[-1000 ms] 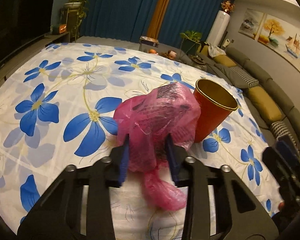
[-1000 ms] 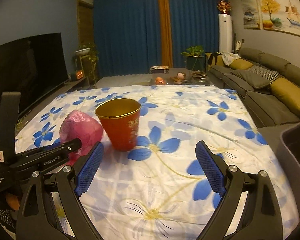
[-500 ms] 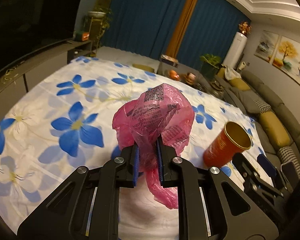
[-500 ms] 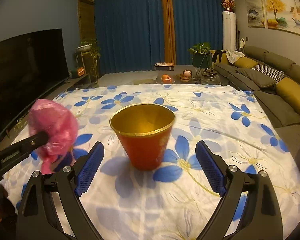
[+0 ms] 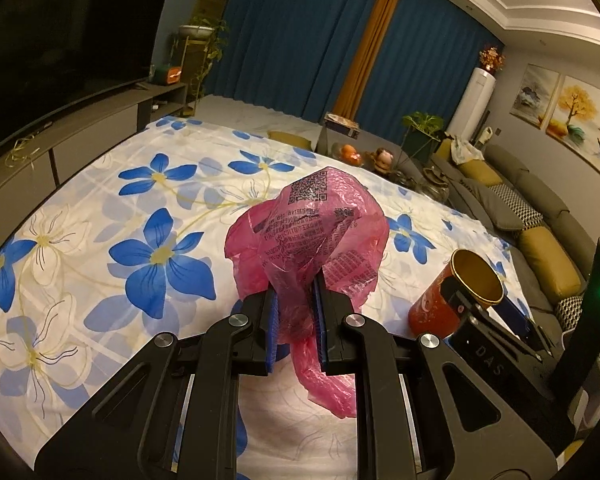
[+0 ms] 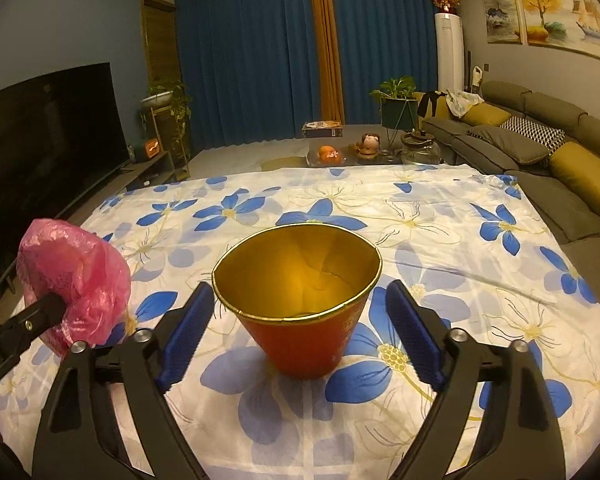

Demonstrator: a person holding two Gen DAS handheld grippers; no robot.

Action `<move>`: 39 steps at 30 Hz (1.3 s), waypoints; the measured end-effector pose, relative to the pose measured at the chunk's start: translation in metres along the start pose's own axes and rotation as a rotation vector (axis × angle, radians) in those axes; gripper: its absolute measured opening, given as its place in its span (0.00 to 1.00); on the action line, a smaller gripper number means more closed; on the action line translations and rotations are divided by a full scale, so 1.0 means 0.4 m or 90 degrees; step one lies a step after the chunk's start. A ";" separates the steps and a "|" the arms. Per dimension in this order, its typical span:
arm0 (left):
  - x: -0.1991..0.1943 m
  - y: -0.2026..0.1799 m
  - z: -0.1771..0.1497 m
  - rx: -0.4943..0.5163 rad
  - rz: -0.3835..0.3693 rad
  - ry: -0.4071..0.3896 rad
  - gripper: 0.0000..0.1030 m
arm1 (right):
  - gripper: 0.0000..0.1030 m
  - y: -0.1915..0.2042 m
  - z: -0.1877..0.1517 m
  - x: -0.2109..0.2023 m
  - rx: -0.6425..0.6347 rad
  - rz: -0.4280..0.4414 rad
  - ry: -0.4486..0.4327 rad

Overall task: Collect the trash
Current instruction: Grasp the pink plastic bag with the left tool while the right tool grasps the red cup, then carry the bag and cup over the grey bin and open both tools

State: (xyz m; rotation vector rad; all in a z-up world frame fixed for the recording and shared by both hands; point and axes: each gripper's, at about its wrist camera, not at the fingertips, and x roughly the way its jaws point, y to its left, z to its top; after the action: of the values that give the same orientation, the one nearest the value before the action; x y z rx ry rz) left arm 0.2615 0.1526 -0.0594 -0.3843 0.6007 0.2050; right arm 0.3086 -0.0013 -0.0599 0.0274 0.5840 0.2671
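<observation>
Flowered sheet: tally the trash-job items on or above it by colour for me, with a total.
Pink: 1, the plastic bag, pinched in the left gripper above the sheet.
Red: 1, the gold-lined paper bucket, standing on the flowered sheet between the right gripper jaws, untouched.
Total: 2.

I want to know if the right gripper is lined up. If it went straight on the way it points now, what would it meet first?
Most likely the red cup: it stands upright right between the open fingers of the right gripper, whose jaws have just been closing a little, apparently without pressing on it yet.
</observation>
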 end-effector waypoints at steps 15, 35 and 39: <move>0.007 -0.018 -0.007 0.012 -0.005 0.004 0.14 | 0.65 -0.012 -0.002 -0.023 -0.005 0.010 -0.018; -0.089 -0.262 -0.074 0.130 -0.105 -0.003 0.14 | 0.65 -0.329 -0.001 -0.403 0.001 -0.051 -0.101; -0.115 -0.369 -0.101 0.162 -0.152 0.005 0.14 | 0.65 -0.437 -0.029 -0.483 0.026 -0.094 -0.121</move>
State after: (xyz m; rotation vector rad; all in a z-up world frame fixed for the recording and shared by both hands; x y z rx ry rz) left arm 0.2477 -0.0016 -0.0203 -0.2077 0.5747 -0.1016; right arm 0.1899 -0.2201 0.0174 0.0485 0.4008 0.1073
